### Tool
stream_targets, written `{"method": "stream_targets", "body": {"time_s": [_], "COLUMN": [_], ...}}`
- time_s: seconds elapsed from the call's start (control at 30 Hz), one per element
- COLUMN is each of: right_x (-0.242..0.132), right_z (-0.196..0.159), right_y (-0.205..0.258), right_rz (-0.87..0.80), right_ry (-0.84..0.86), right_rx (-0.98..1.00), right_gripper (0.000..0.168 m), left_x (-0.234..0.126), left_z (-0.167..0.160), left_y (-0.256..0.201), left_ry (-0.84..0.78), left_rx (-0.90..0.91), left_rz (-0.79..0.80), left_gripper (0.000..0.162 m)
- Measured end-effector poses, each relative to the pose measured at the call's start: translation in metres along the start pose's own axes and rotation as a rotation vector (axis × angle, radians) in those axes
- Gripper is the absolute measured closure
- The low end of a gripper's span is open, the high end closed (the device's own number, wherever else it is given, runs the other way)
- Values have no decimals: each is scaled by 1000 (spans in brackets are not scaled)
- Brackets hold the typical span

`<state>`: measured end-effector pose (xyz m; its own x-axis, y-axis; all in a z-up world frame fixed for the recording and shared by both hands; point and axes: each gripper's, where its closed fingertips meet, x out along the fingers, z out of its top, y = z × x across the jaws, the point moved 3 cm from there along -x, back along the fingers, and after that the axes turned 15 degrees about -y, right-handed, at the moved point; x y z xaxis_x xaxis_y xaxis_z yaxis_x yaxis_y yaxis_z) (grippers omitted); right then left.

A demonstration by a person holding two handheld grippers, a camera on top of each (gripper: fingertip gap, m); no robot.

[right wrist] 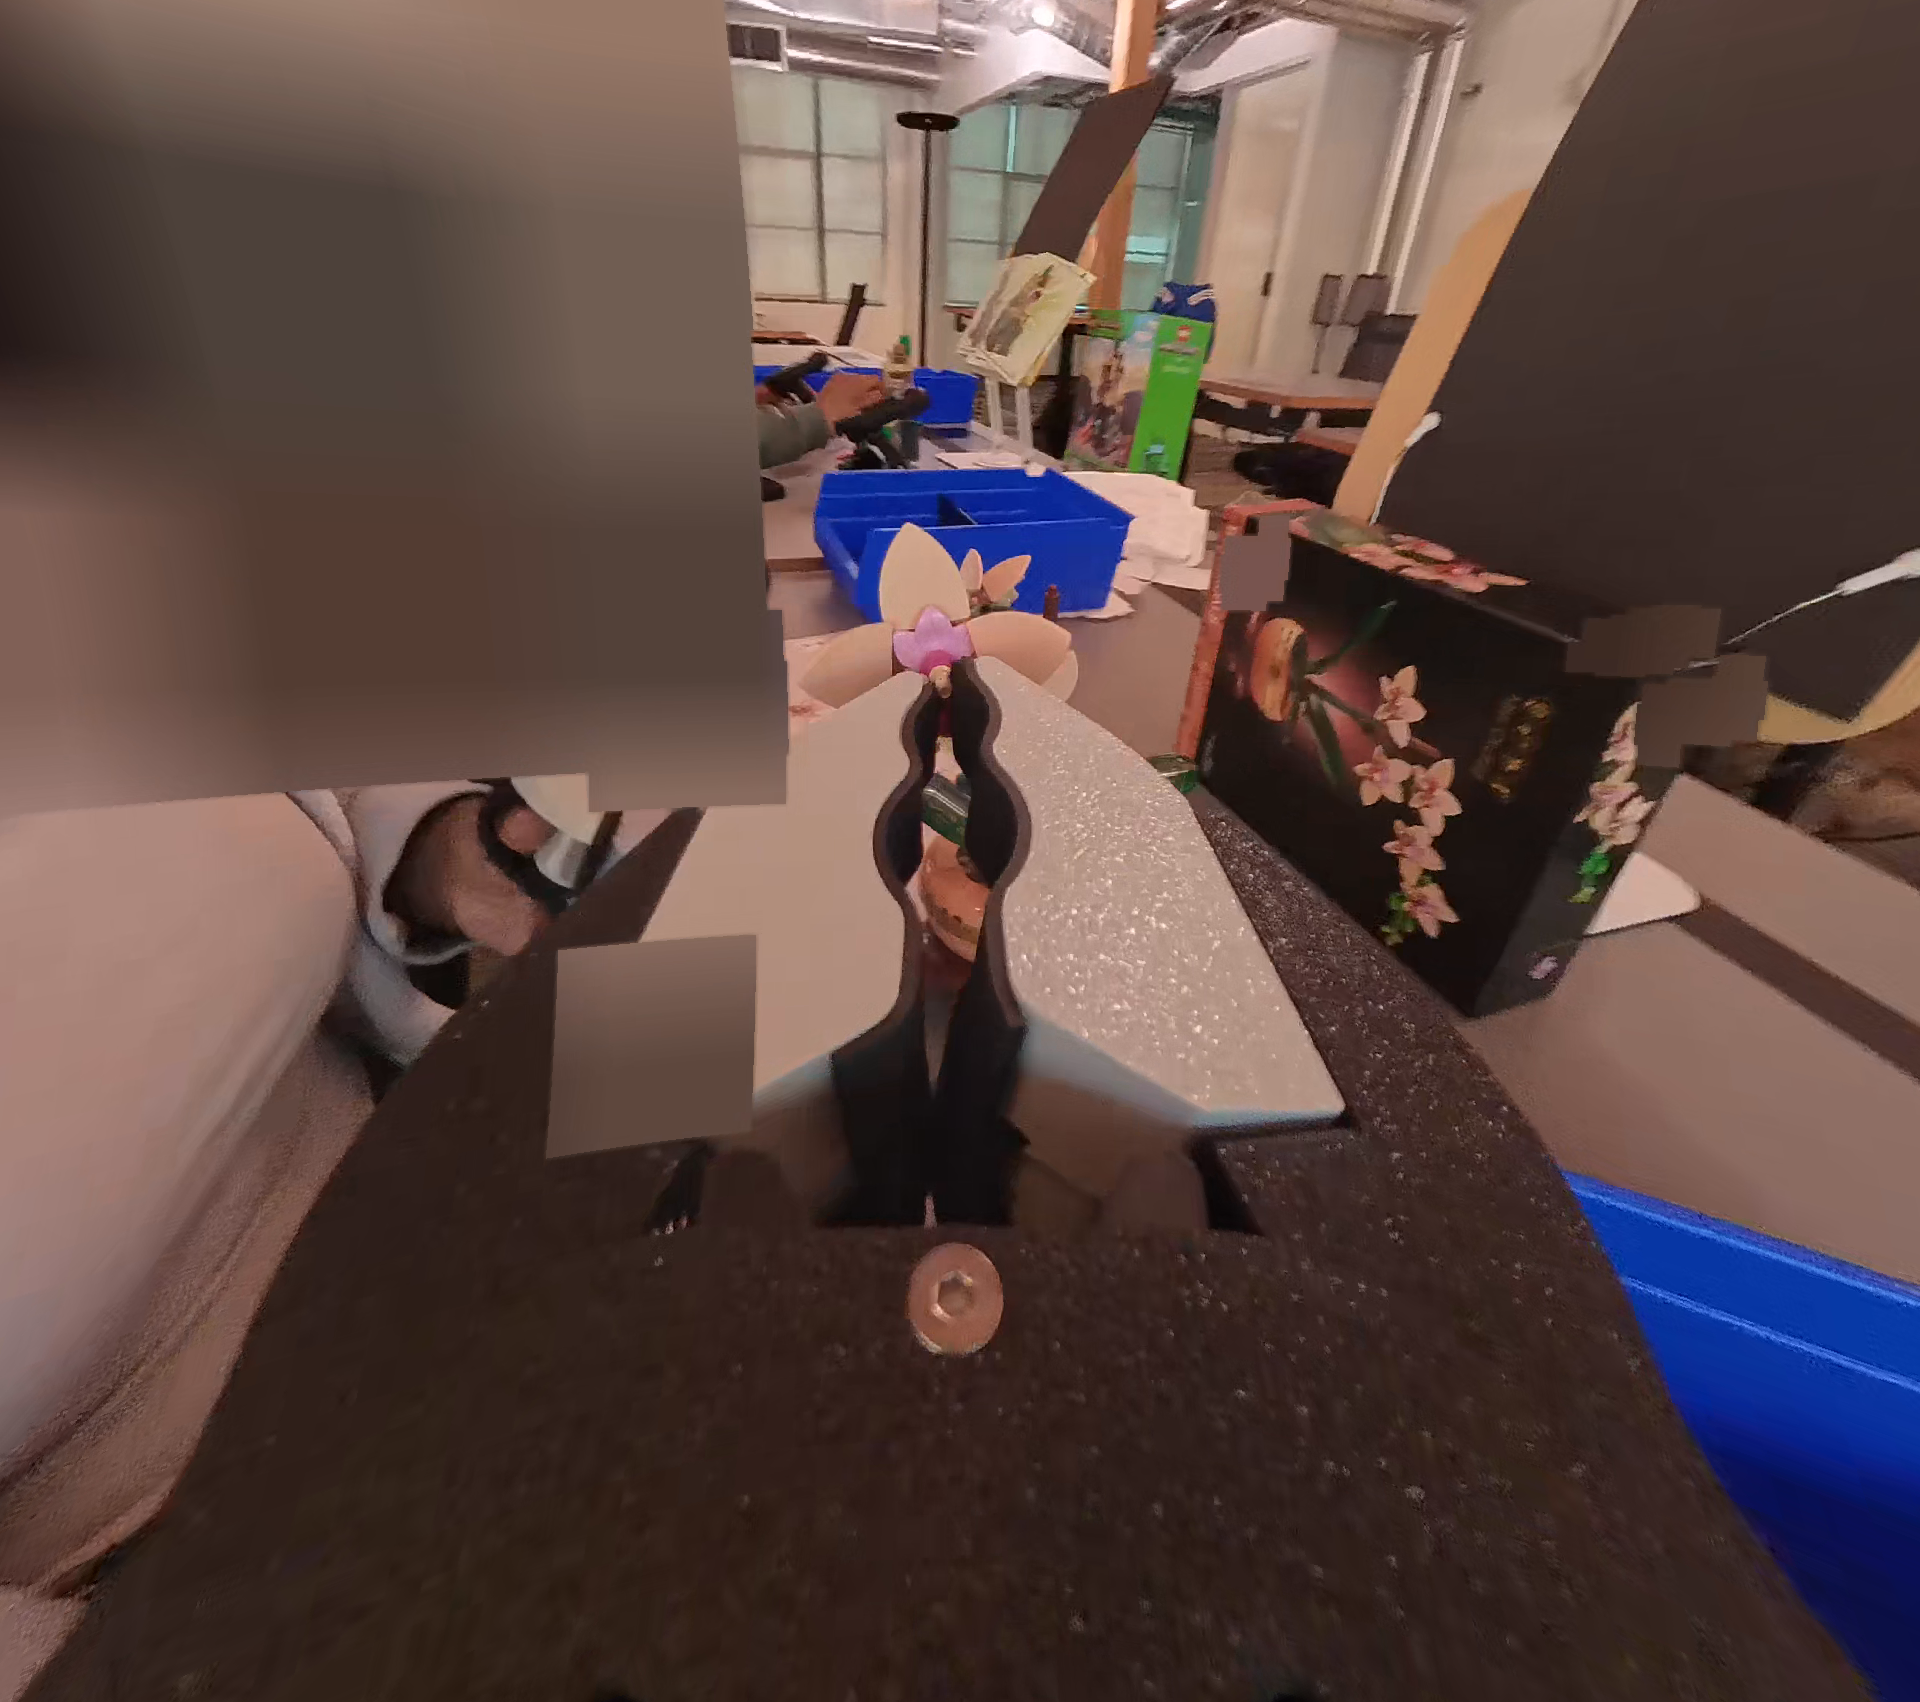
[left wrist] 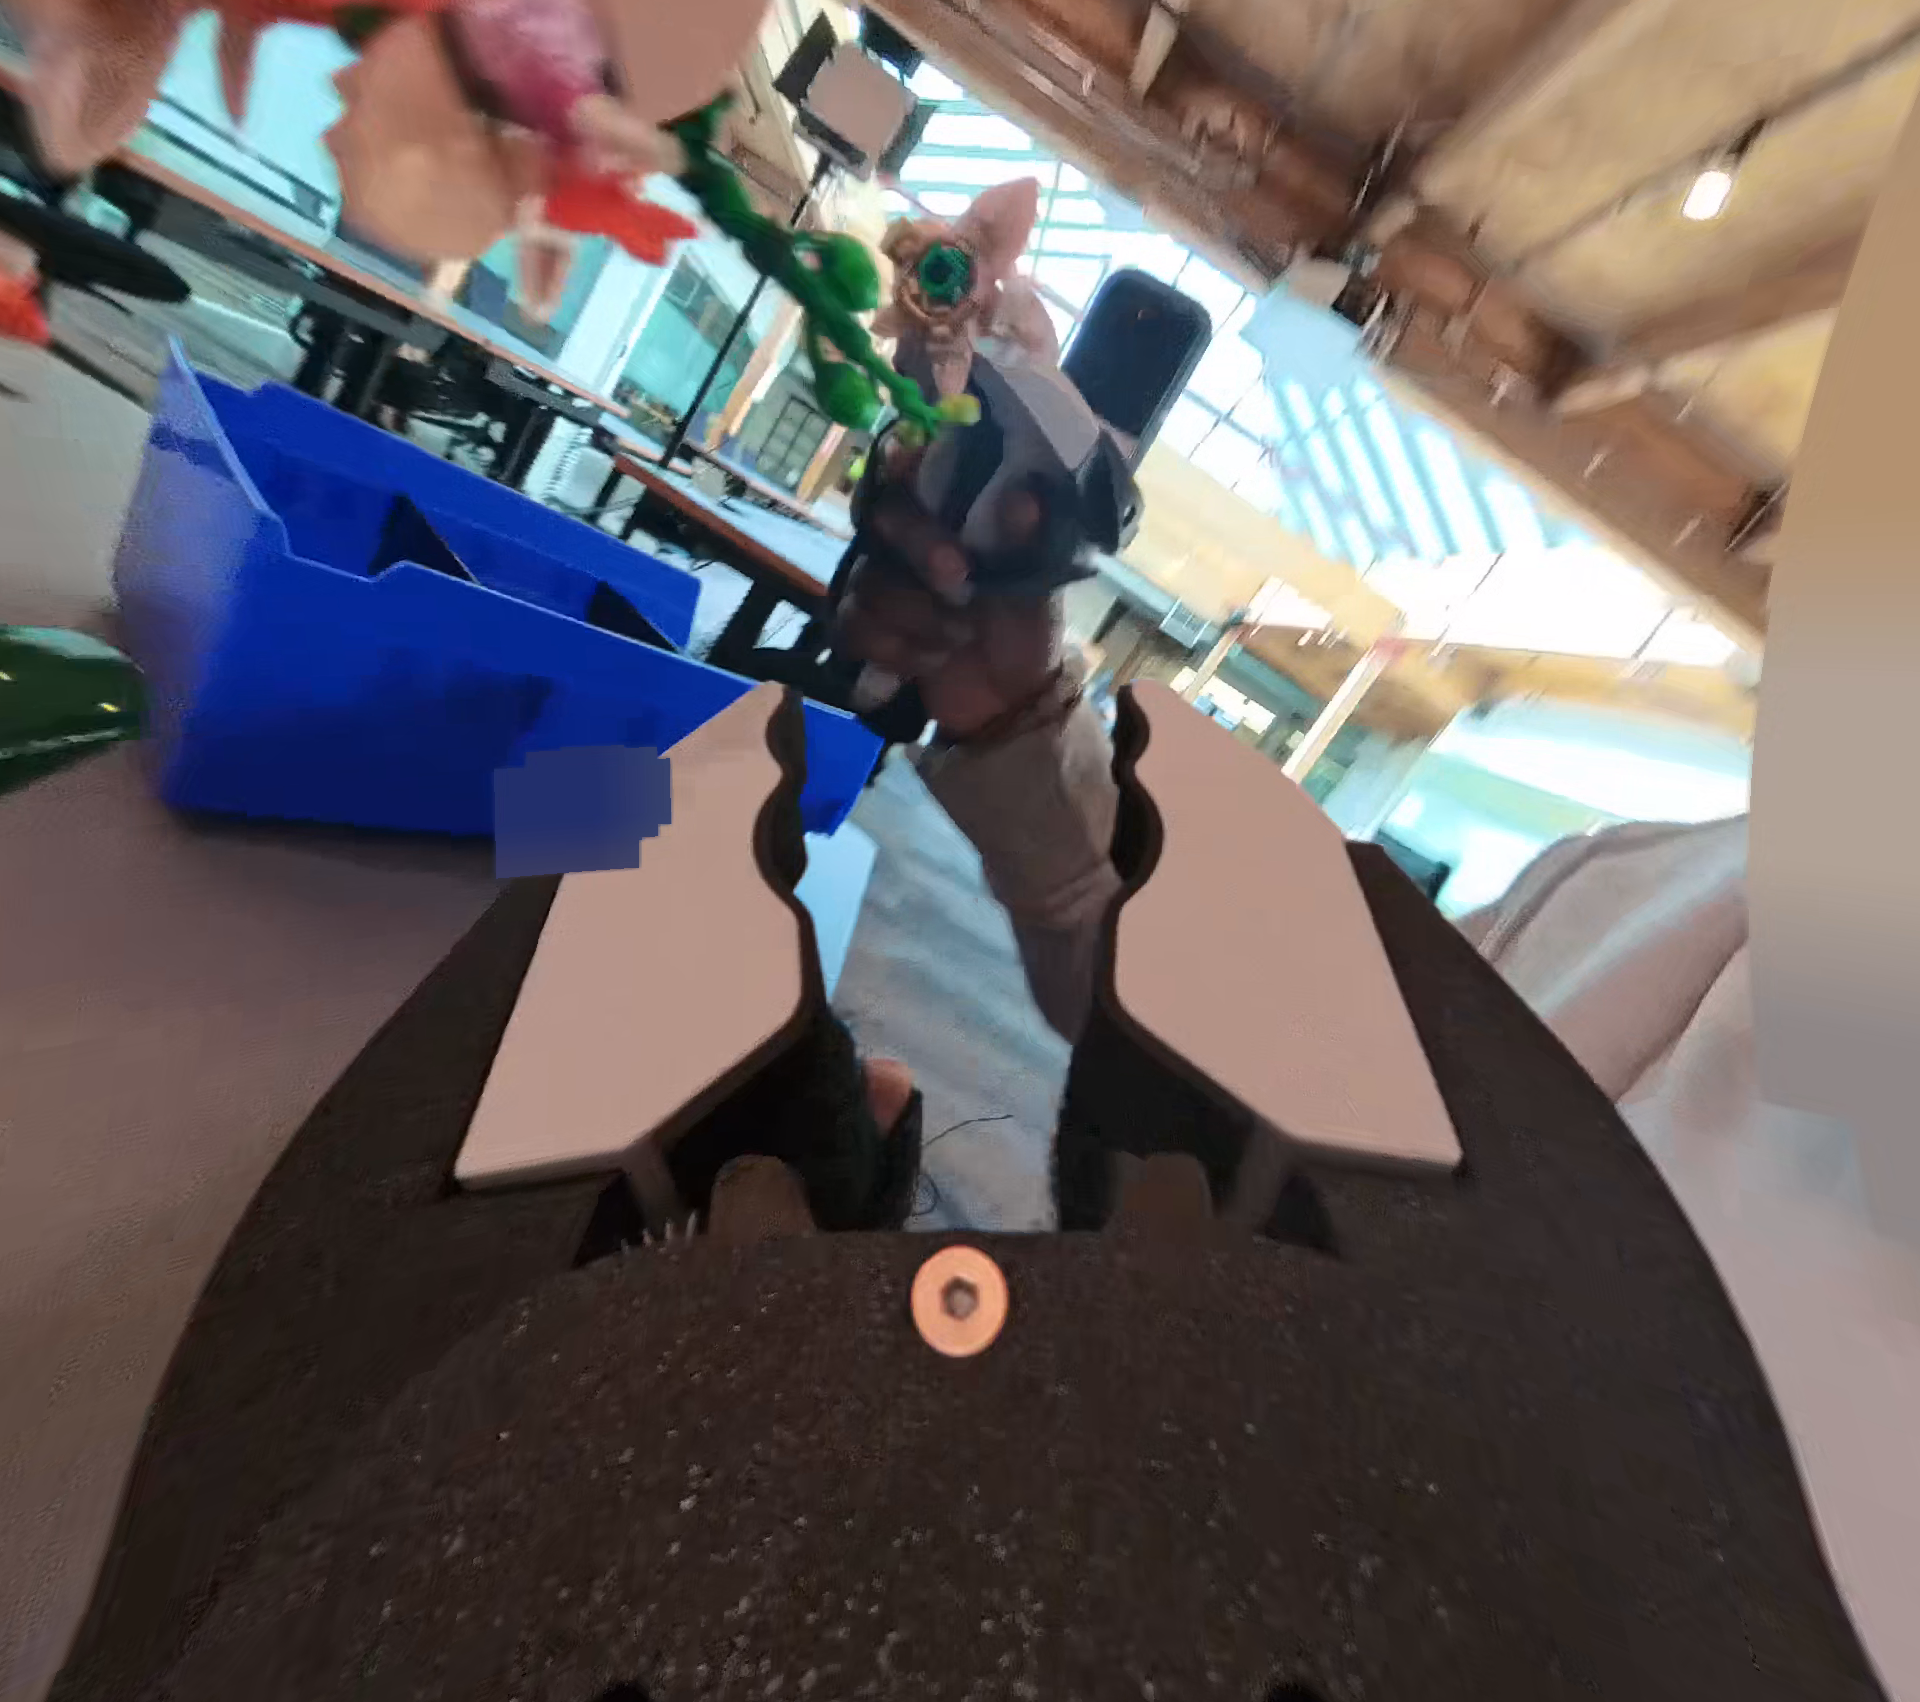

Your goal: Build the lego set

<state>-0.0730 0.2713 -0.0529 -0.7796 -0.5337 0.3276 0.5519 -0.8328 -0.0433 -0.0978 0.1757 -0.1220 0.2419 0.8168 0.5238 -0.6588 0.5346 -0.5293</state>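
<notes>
Right gripper (right wrist: 951, 696) pinches a pink-centred orchid bloom (right wrist: 932, 640) between closed jaws; left gripper (left wrist: 951, 717) gapes empty near a blue bin (left wrist: 343, 665) and 1 flowering stem (left wrist: 790, 270).

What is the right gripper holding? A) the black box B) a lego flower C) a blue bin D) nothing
B: in the right wrist view the right gripper has its jaws shut on the lego flower, whose cream petals and pink middle stick out just past the tips.
</notes>
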Motion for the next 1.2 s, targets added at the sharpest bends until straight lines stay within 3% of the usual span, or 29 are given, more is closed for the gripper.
{"method": "stream_targets", "body": {"time_s": [0.13, 0.33, 0.57, 0.77, 1.03, 1.2], "right_x": [1, 7, 24, 38, 50, 53], "right_z": [-10, -2, 7, 8, 5, 7], "right_y": [-8, -5, -12, -18, -22, -21], "right_rz": [36, 94, 249, 310, 304, 256], "right_ry": [6, 110, 455, 626, 739, 759], "right_rx": [117, 70, 3, 6, 24, 19], "right_gripper": [166, 166, 166, 166, 166, 166], "left_x": [15, 14, 25, 28, 32, 31], "left_z": [21, 35, 40, 51, 52, 54], "left_y": [9, 22, 31, 30, 34, 33], "left_ry": [-194, -399, -493, -611, -677, -680], "left_rx": [-214, -251, -313, -358, -355, -344], "left_rz": [-13, 31, -74, -148, -148, -155], "left_gripper": [110, 124, 126, 131, 154, 156]}}
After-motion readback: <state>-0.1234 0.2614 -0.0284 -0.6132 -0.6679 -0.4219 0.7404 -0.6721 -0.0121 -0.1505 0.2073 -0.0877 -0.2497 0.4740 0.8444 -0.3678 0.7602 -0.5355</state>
